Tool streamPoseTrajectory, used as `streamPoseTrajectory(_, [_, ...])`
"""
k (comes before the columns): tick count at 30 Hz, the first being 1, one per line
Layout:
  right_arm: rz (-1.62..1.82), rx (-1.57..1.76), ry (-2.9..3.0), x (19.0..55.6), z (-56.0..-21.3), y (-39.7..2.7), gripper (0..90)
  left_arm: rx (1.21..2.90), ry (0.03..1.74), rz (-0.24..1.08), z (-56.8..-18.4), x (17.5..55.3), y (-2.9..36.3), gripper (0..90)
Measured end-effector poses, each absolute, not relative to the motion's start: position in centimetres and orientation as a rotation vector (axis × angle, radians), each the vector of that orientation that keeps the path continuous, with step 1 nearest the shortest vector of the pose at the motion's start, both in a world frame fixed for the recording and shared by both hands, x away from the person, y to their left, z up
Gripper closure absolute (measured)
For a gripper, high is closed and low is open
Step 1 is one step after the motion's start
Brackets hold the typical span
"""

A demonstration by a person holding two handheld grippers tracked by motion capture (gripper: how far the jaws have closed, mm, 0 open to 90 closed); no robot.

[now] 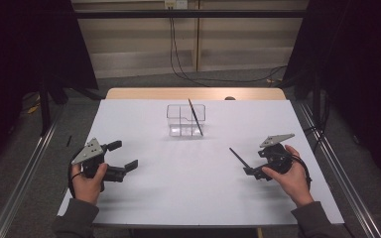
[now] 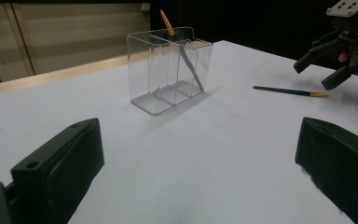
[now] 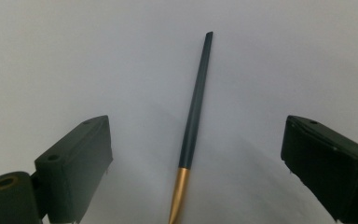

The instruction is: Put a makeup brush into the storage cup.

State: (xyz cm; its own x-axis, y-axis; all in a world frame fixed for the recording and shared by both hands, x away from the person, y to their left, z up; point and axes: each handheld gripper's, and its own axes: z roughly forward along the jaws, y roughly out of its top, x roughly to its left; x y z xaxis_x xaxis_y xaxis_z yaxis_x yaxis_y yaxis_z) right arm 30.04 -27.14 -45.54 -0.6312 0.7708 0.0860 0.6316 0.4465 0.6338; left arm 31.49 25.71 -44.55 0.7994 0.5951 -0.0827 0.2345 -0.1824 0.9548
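Spread right claw [image 3: 193, 154] straddles the flat-lying stick [image 3: 195, 112]; left claw [image 1: 120, 154] hovers spread

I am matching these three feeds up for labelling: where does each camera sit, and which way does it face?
High view: above the person's side, looking forward and down on the white table; both hands, left tool and right tool show.
Left gripper view: rides the left tool, facing the clear organizer; own open jaws show.
Right gripper view: rides the right tool, looking down at the chopstick lying between its open jaws.
Shared: that chopstick shows in all three views; the organizer in the first two.
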Motion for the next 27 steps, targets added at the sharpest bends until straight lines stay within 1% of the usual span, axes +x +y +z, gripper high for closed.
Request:
streamPoseTrajectory(13, [0.71,1.22,2.641,30.7,-45.2,-26.3,11.6,1.768,0.645,0.368,-44.6,31.5,25.6,0.8])
streamPoseTrajectory(27, [0.539,1.268,2.712,31.4,-45.4,-26.0,15.4,1.777,0.642,0.362,-44.6,31.5,25.5,1.0])
